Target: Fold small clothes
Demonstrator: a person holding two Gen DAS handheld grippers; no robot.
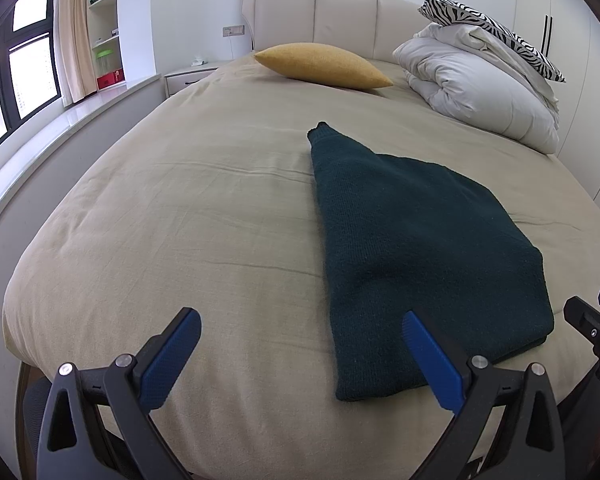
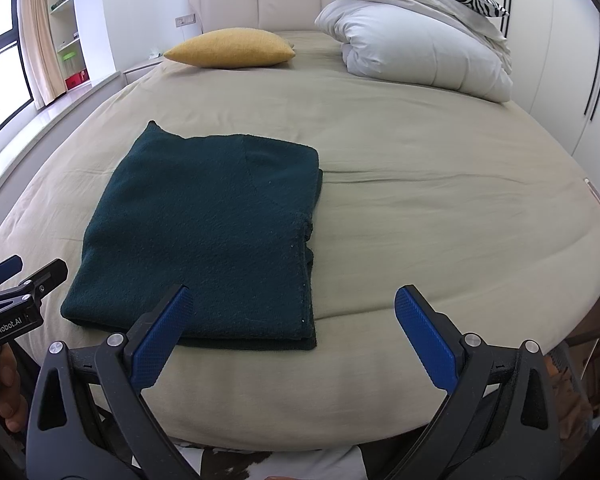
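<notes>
- Sweater (image 2: pixel 204 232), dark green knit, lies on the bed (image 1: pixel 180 216) near its foot edge, already doubled into a thick rectangle, one narrow corner poking out toward the headboard.
- The fold appears nearly complete; a further halving, or tucking that stray corner, looks like the next move and would call for both tools pinching the near hem together.
- Left gripper (image 1: pixel 300 354) hovers spread wide and empty, its right finger over the sweater's near left corner.
- Right gripper (image 2: pixel 290 334) hangs equally wide, gripping nothing, its left finger over the near hem, the right one over bare sheet.
</notes>
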